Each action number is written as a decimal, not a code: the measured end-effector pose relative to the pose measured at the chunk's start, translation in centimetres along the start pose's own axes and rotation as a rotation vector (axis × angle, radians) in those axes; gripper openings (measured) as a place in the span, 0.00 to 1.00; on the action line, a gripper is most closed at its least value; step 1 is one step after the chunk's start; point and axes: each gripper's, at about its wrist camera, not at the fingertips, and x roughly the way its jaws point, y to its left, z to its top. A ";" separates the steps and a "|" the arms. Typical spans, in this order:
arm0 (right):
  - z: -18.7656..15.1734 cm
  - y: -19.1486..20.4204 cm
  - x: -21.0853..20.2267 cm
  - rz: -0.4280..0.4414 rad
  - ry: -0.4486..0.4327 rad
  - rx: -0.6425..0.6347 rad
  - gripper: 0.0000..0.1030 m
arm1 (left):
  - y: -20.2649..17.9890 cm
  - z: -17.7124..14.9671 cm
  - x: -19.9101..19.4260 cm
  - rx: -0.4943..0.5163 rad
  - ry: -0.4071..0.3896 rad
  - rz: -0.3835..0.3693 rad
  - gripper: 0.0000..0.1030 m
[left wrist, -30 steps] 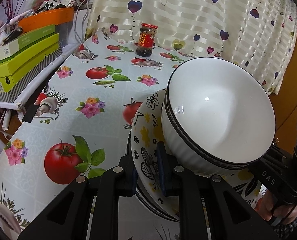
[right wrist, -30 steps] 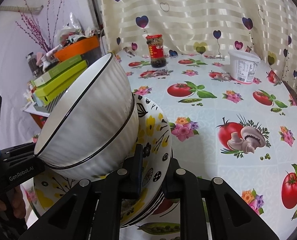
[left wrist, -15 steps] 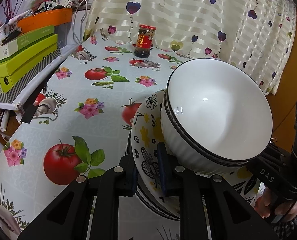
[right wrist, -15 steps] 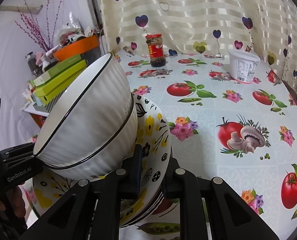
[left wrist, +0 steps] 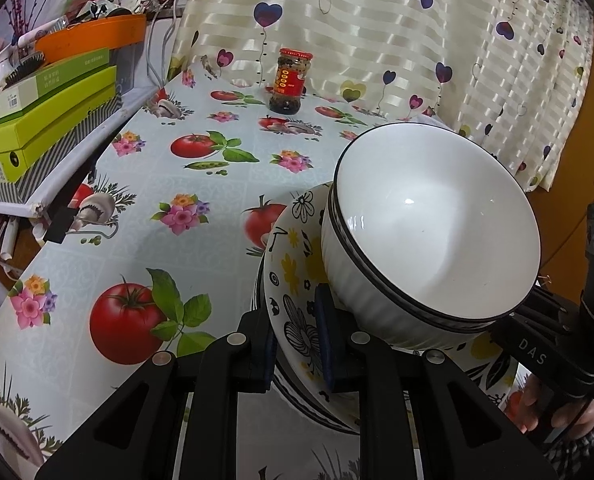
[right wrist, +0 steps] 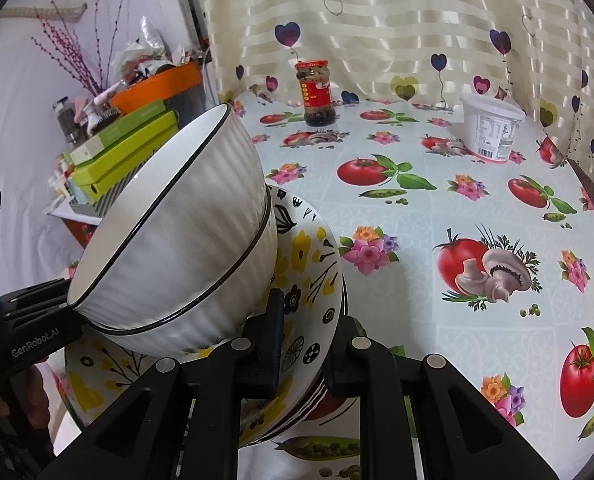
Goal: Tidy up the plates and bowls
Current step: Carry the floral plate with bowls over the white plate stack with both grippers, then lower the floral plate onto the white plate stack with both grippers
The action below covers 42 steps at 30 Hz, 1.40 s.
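Two nested white ribbed bowls (left wrist: 429,216) with black rims sit on a stack of flower-patterned plates (left wrist: 297,284). My left gripper (left wrist: 297,346) is shut on the plates' near left rim, one pad above and one below. On the opposite rim my right gripper (right wrist: 303,338) is shut the same way on the plates (right wrist: 317,264), with the bowls (right wrist: 185,248) leaning to its left. The stack hangs between both grippers over the near edge of the table (right wrist: 417,208). Each view shows the other gripper's body and a hand at its edge.
At the back by the curtain stands a red-labelled sauce jar (left wrist: 290,82), and right of it a white plastic tub (right wrist: 491,132). Green boxes (left wrist: 49,120) and an orange basin (left wrist: 93,36) crowd a shelf on the left. The tablecloth bears a tomato print.
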 end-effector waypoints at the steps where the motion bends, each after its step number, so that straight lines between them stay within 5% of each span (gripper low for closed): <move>1: 0.0 0.0 0.0 0.001 0.001 0.001 0.16 | 0.0 -0.1 0.0 -0.001 -0.001 0.000 0.18; 35: 0.7 -0.5 0.0 0.062 0.107 -0.001 0.18 | 0.7 0.2 -0.4 -0.032 0.049 -0.063 0.18; 38: 1.2 -0.6 -1.0 0.019 0.062 -0.017 0.30 | 0.9 0.6 -1.2 -0.028 0.011 -0.031 0.27; 40: 1.8 -1.4 -1.8 -0.054 0.027 -0.012 0.69 | 1.1 1.1 -2.1 -0.037 -0.024 -0.020 0.37; 42: 2.0 -2.7 -2.3 -0.016 0.025 0.034 0.75 | 1.4 1.4 -2.5 -0.046 -0.034 -0.032 0.38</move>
